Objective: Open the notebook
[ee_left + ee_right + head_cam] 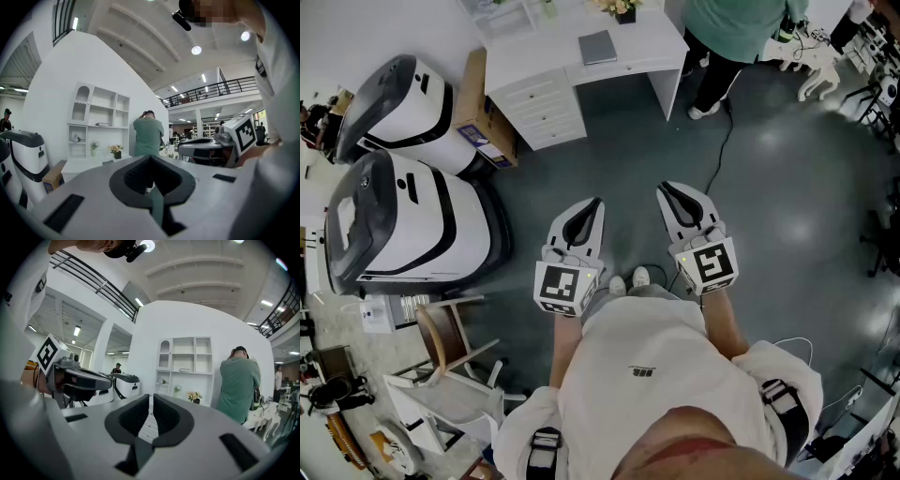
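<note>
Item: left gripper [595, 206], one; jaws drawn together, nothing in them. Item: right gripper [666, 192], one; jaws all but together with only a thin slit showing, nothing in them. You hold both side by side, near level, over bare floor. Item: notebook [598, 47], one, grey, closed, lying flat on the white desk [647, 42], one, well ahead of both sets of tips and touched by neither. Item: flower pot [625, 11], one, just beyond the notebook. Item: person in a green top [736, 23], one, standing at the desk's end, ahead and to the right of your right gripper. Item: cable [722, 141], one, trailing over the floor ahead of the right gripper. Item: cardboard box [478, 108], one, and white-and-black machines [412, 220], two, off to the left of your left gripper. Item: wooden chair [441, 337], one, behind and to its left. Hazards, as judgement: jaws this closed cannot take the cover, so part them before you reach. A flat, thin cover may slide under a tip rather than lift, so steady the book with the other gripper. A wide reach could tip the pot. Your way forward passes close to the cable and the person.
</note>
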The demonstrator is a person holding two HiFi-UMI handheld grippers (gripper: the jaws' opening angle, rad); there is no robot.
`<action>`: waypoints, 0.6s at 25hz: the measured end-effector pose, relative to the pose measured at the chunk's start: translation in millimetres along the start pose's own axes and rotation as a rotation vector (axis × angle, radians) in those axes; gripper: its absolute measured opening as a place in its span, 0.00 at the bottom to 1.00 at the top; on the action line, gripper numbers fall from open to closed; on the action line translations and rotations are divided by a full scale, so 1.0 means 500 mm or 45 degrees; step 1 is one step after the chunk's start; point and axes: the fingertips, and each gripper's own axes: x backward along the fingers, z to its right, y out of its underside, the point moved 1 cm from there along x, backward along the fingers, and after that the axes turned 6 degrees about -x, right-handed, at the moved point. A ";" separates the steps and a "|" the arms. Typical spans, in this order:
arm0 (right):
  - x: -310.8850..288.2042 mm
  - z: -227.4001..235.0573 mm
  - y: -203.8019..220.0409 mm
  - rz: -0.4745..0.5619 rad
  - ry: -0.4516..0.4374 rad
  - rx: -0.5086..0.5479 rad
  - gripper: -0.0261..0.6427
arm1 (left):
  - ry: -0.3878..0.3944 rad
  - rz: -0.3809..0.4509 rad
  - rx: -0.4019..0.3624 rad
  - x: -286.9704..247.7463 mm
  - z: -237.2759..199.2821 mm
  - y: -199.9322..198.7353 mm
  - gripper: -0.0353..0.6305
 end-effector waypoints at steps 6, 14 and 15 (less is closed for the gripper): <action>0.001 0.045 0.005 0.034 -0.001 -0.015 0.06 | -0.028 0.000 0.000 -0.029 0.016 -0.011 0.05; -0.026 0.080 0.005 0.028 -0.032 -0.012 0.06 | -0.045 -0.011 0.012 -0.068 0.015 -0.009 0.05; -0.032 0.086 0.006 0.025 -0.032 -0.011 0.06 | -0.043 -0.007 0.009 -0.076 0.011 -0.010 0.05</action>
